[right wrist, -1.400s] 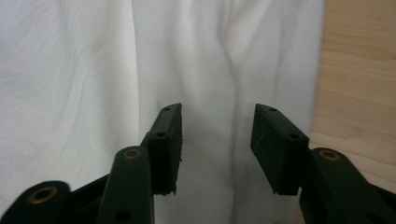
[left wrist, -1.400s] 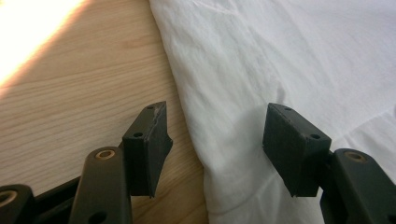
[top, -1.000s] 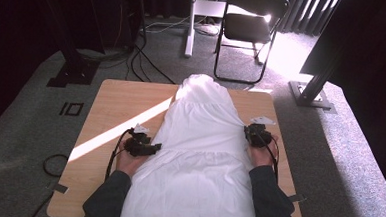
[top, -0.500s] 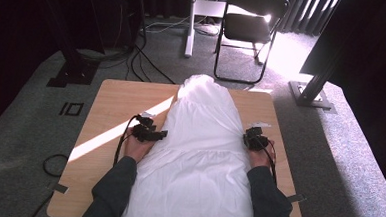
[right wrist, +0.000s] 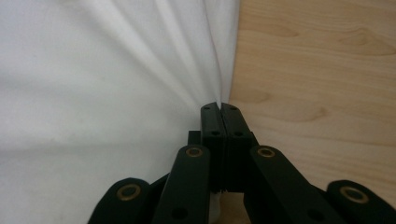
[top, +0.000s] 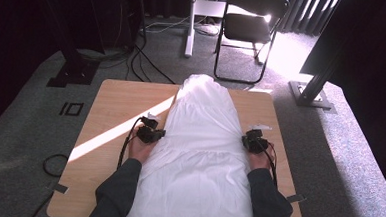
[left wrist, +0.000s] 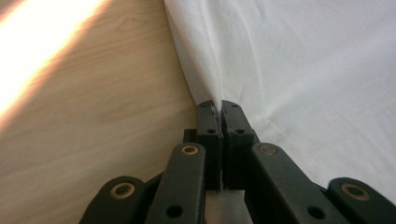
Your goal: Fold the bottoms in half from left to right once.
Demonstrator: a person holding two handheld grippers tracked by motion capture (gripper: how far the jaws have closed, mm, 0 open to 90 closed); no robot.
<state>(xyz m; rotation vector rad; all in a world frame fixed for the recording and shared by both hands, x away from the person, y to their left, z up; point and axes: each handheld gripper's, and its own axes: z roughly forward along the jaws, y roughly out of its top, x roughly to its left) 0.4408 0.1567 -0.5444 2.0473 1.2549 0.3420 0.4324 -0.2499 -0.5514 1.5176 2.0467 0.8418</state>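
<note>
White cloth [top: 198, 154] spread down the middle of the wooden table [top: 116, 104], left gripper [top: 152, 134] jaws just closed — pinching its left edge, right gripper [top: 254, 141] clamped on the right edge.

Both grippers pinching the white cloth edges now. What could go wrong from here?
1. The left gripper has just closed on the very edge of the white cloth; so thin a bite may slip under a pull.
2. The right gripper also holds a bare edge, with folds fanning out; uneven lifting could skew the cloth.
3. The cloth overhangs the table; dragging may slide it off.
</note>
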